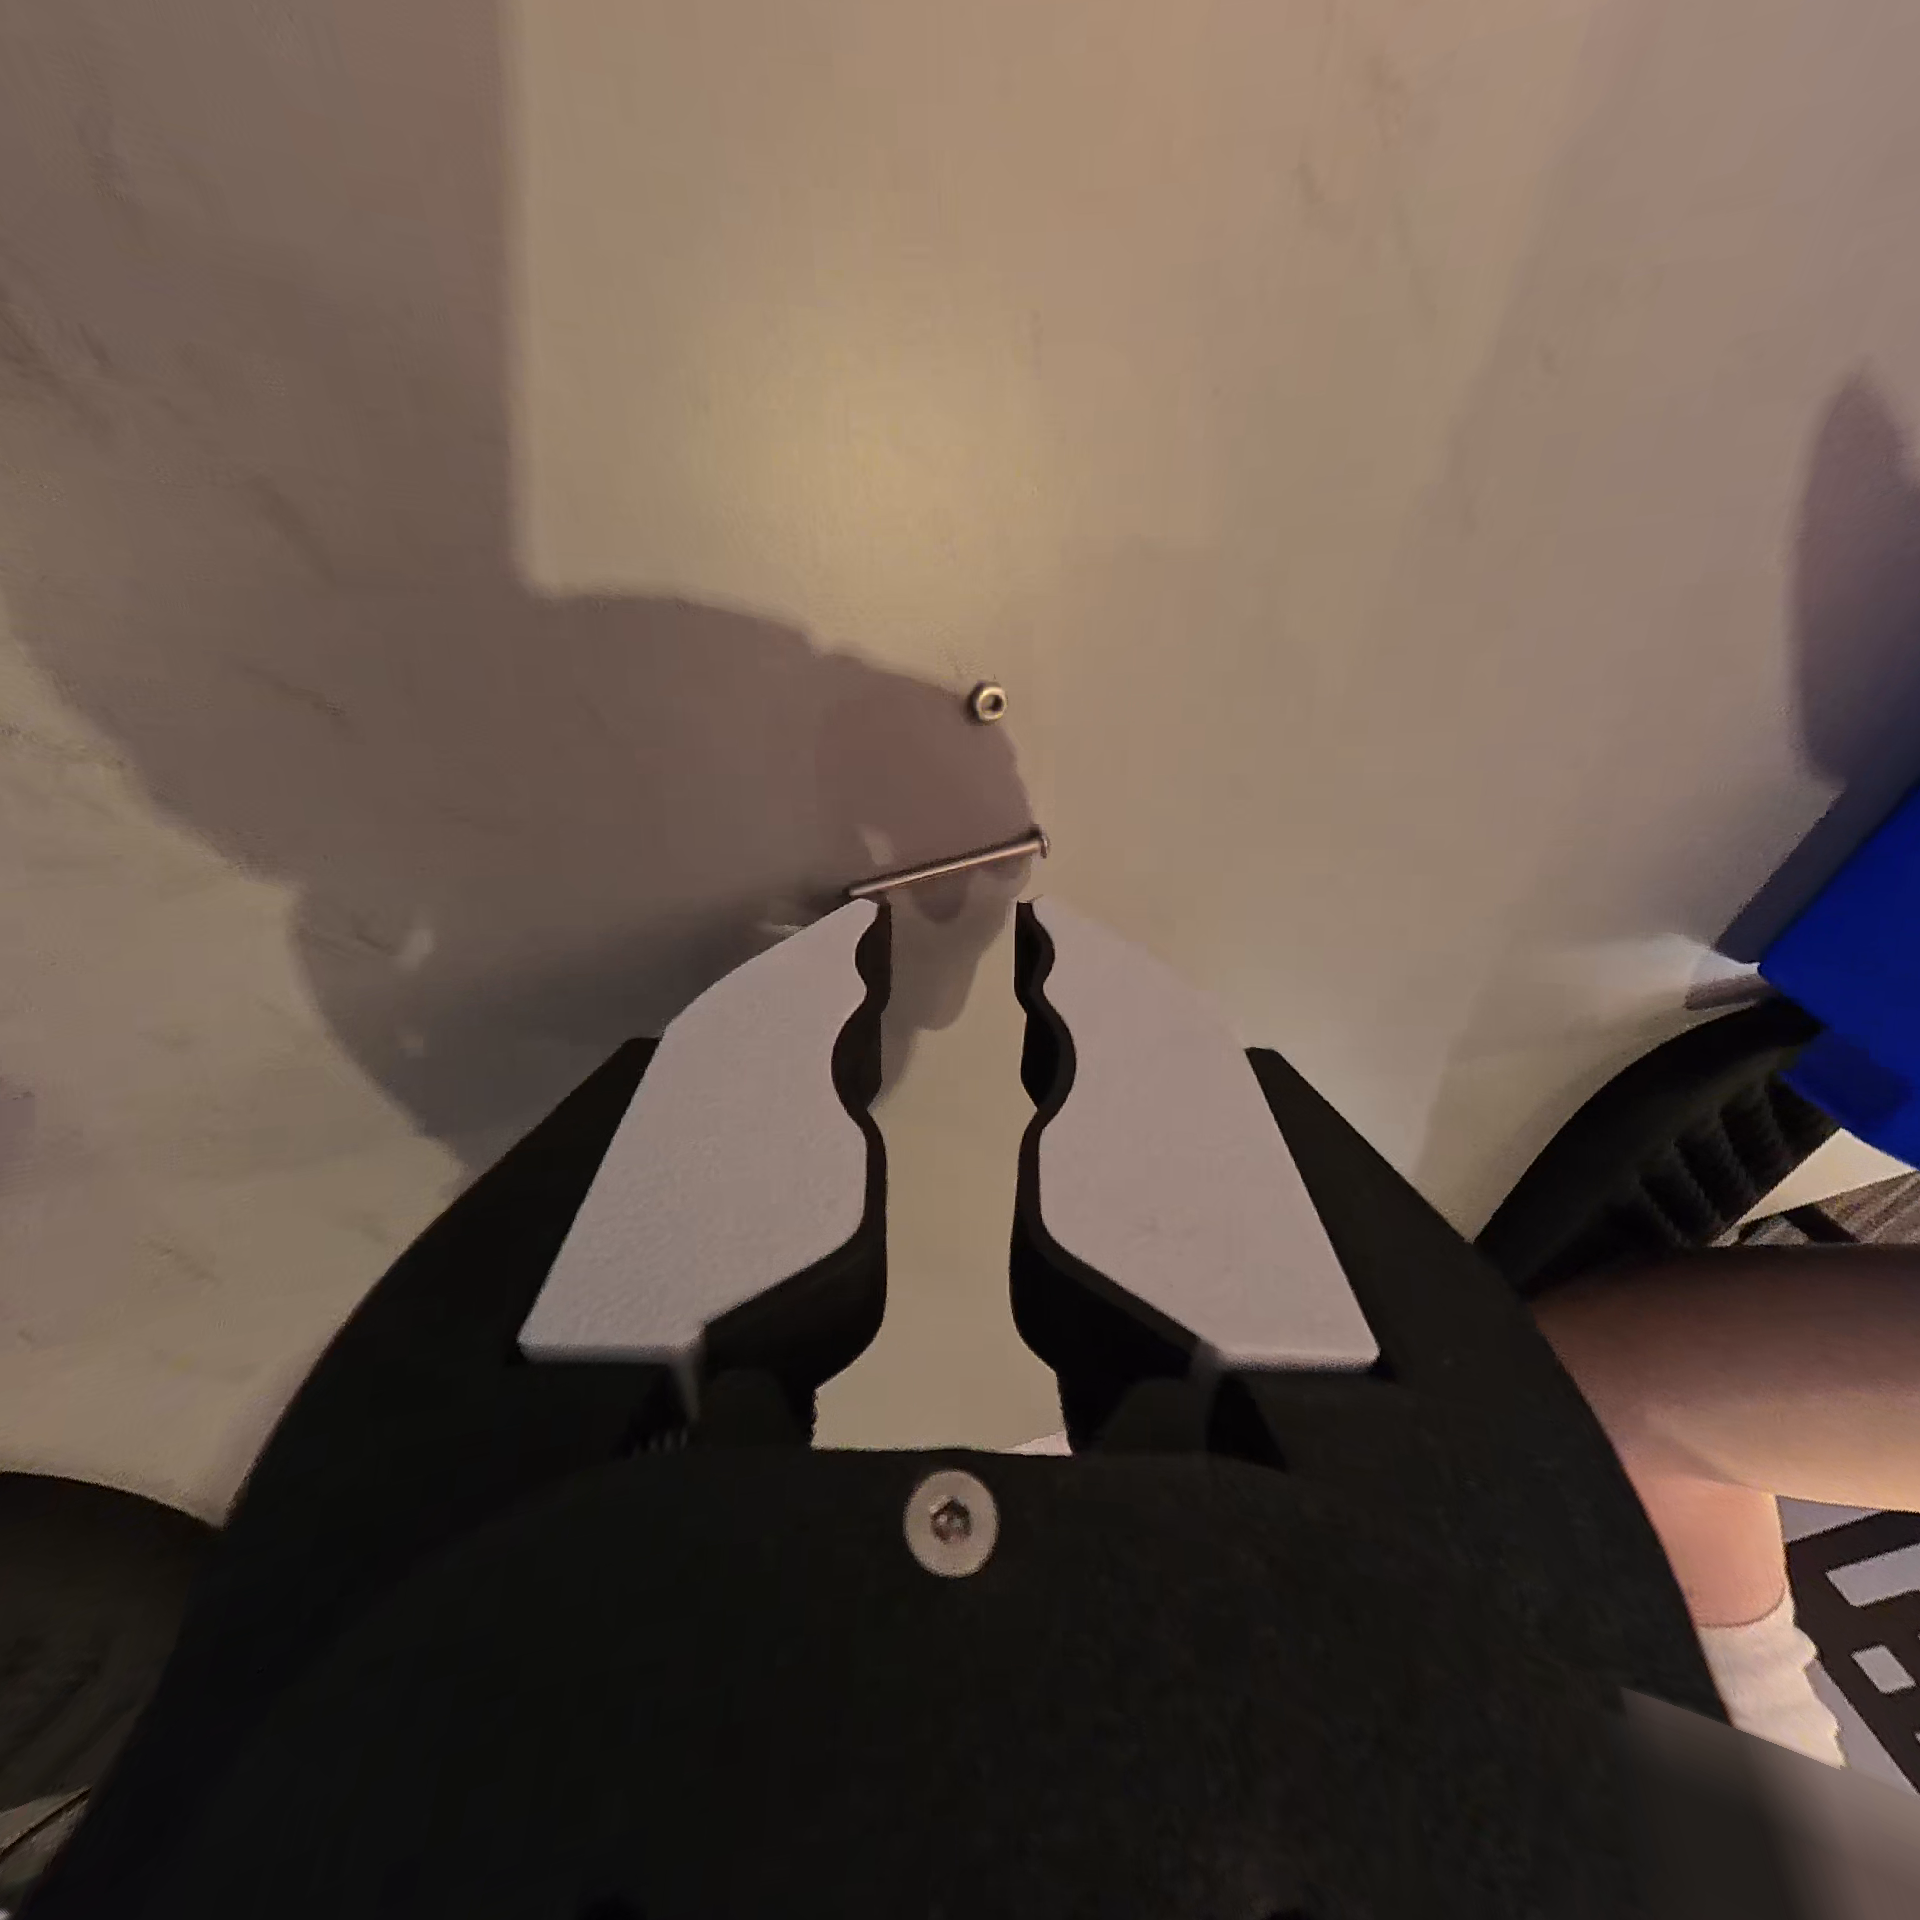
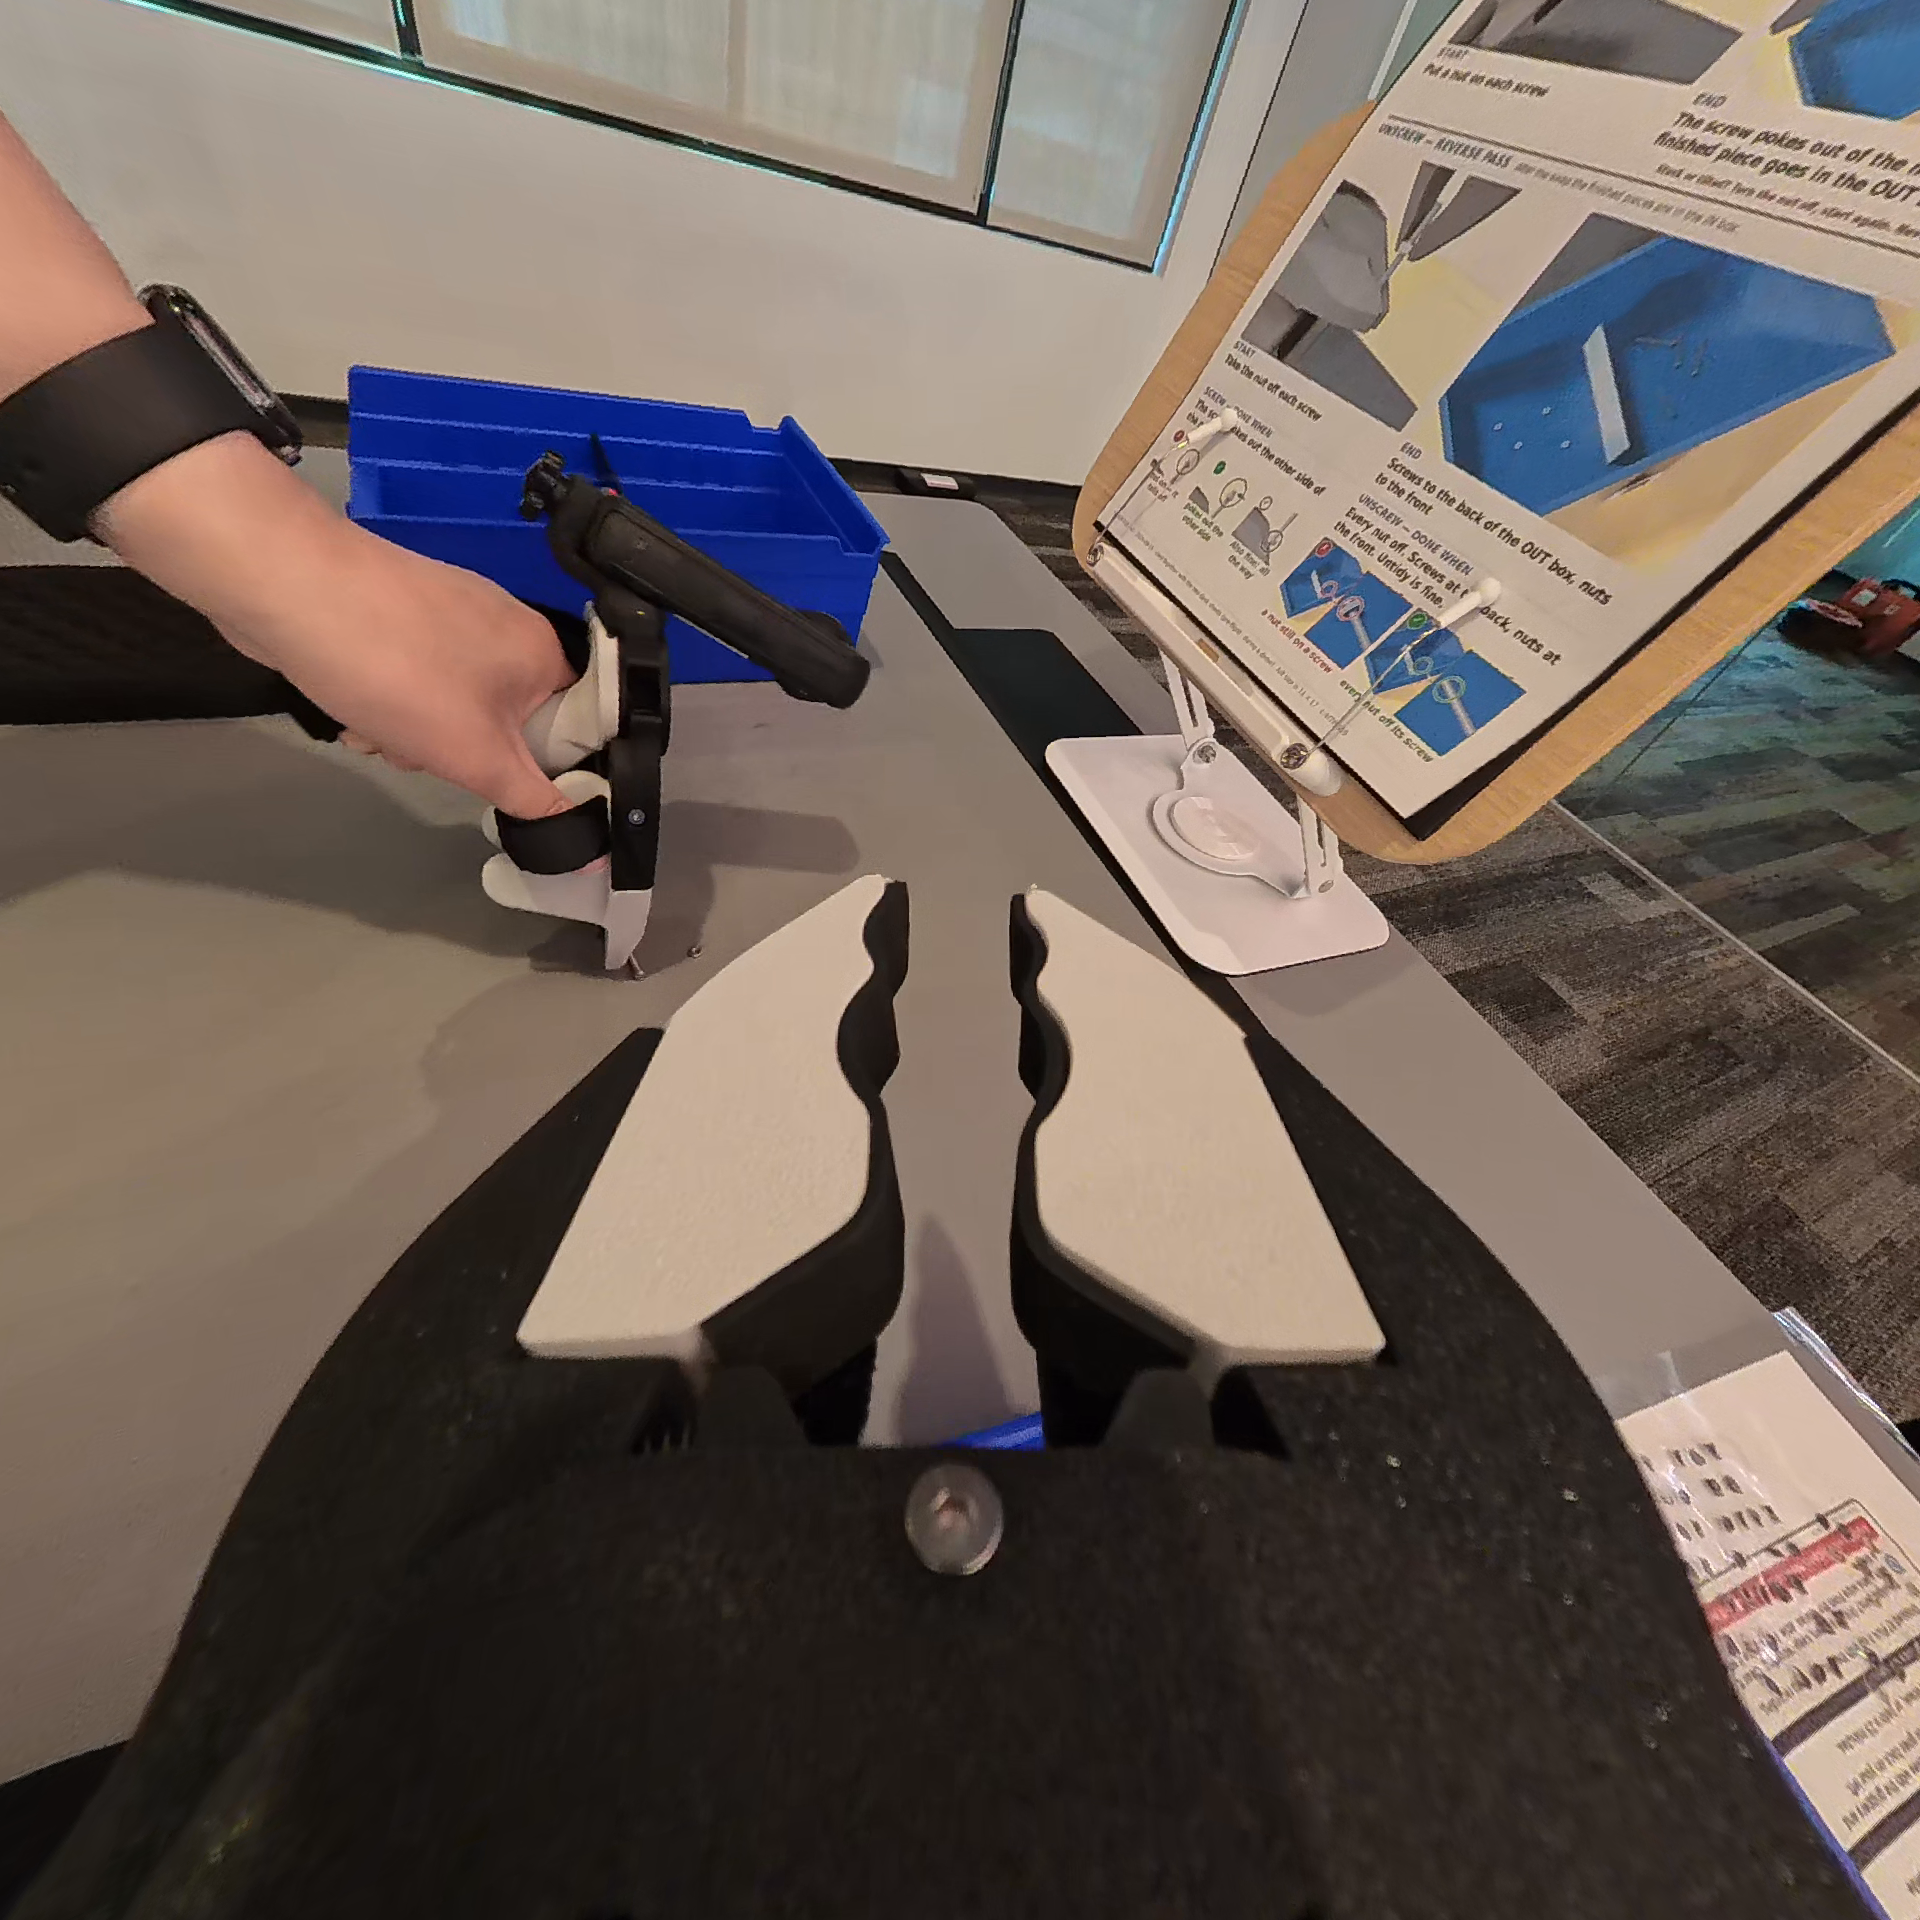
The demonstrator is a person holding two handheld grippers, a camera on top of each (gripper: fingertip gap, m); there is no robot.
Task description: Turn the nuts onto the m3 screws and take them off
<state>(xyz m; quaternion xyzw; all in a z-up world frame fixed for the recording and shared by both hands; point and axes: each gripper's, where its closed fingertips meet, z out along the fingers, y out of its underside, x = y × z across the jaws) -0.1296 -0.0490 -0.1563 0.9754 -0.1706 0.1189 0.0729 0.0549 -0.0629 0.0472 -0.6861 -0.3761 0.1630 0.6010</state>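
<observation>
In the left wrist view a thin metal screw lies flat on the table just beyond my left gripper's tips. A small nut lies a little farther off, apart from the screw. The left gripper is open and empty, pointing down at the table. In the right wrist view my right gripper is open and empty, held above the grey table. There the left gripper shows farther off, held by a hand, its tip at the table beside the screw and the nut.
A blue bin stands behind the left gripper; another blue bin's corner shows at the right of the left wrist view. A white stand holds an instruction board at the table's right edge. Printed sheets lie near right. The gap from one gripper's tips to the other's is roughly 30 cm.
</observation>
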